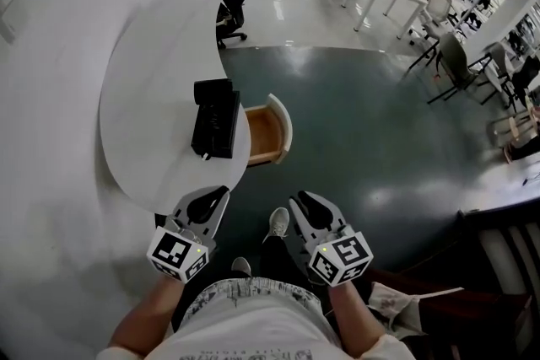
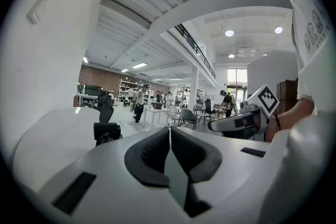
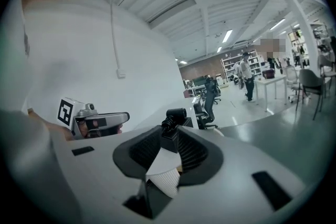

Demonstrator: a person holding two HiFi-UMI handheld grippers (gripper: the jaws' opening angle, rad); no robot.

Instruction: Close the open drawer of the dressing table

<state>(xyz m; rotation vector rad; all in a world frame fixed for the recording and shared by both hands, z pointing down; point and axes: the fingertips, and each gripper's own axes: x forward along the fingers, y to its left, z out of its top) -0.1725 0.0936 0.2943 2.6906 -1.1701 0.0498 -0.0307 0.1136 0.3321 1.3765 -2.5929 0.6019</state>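
Two tools short of dressing table (image 1: 143,80): left gripper (image 1: 221,193) closed, right gripper (image 1: 298,200) parted, empty. Drawer (image 1: 266,135) likely rigid, light-sliding; push curved front.

Left gripper (image 1: 222,195) jaws together, right gripper (image 1: 303,201) jaws apart

Open drawer (image 1: 265,136) in dressing table (image 1: 143,97), left gripper (image 1: 216,198) and right gripper (image 1: 304,203) near.

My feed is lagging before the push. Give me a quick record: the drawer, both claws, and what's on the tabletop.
drawer: open, sticking out of the dressing table
left claw: jaws together, nothing held, clear of the drawer
right claw: jaws apart, nothing held, clear of the drawer
tabletop: black box, just beside the drawer
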